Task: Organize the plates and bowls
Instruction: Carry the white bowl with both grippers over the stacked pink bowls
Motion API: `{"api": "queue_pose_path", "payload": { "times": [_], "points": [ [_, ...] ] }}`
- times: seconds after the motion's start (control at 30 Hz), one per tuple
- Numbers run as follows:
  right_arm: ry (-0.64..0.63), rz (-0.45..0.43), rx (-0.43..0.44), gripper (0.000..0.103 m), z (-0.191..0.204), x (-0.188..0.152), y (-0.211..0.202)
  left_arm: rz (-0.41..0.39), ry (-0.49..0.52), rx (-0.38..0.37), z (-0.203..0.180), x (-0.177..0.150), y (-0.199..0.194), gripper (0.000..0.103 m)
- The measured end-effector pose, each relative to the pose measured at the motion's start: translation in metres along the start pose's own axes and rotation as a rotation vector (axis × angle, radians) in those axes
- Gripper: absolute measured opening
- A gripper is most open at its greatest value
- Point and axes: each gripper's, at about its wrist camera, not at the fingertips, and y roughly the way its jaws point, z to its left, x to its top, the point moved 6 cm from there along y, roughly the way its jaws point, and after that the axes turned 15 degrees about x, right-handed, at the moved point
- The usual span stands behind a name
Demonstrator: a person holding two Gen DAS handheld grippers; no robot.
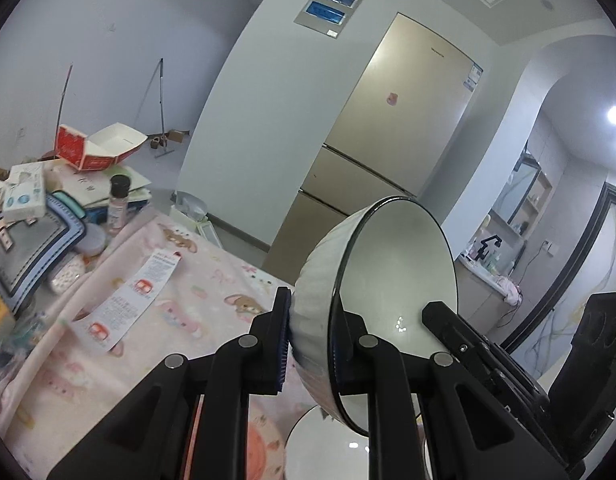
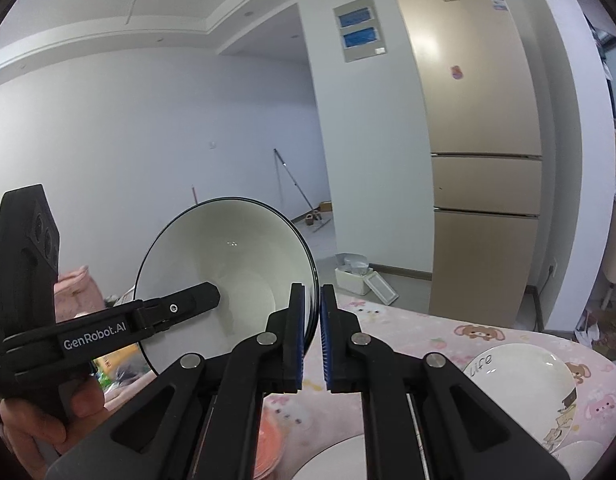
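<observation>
- Held up in the air on its side over the pink cartoon-print tablecloth (image 1: 212, 280): white ceramic bowl with a thin dark rim (image 1: 392, 280), mouth turned to the right
- Clamped on the bowl's wall down low by the left gripper (image 1: 308, 344), one blue pad (image 1: 283, 344) on the ribbed outside, other finger inside
- Seen from the right wrist, same bowl (image 2: 228, 280) with its rim edge sitting in the narrow gap of the right gripper (image 2: 313, 332); can't tell if those pads actually pinch it or just sit beside it
- Right under the bowl, a plain white round plate (image 1: 328, 452) flat on the cloth
- Off to the right near the table edge, a white plate with lettering and a small picture (image 2: 520, 384), well apart from the bowl
- Cluttered far left side of the table: red and white open carton (image 1: 96, 148), small dark-capped bottle (image 1: 118, 200)
- Glossy bowl inside, couple of light glints, looks clean
</observation>
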Motion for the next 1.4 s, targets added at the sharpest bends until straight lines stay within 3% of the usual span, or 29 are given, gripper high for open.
{"api": "queue_pose_path", "payload": {
  "times": [0.23,0.8,1.13,1.4],
  "points": [
    [0.013,0.041,0.035,0.007,0.014,-0.027,0.005,-0.002,0.014,0.043,0.027,-0.026,-0.014,0.017],
    [0.063,0.219,0.098,0.007,0.02,-0.102,0.057,0.113,-0.014,0.141,0.089,-0.081,0.028,0.018],
    [0.096,0.296,0.072,0.007,0.007,-0.126,0.068,0.164,0.054,0.158,0.09,-0.109,0.048,0.02],
    [0.111,0.322,0.075,0.007,0.002,-0.136,0.072,0.105,0.201,0.248,0.078,-0.118,0.046,0.02]
  ]
}}
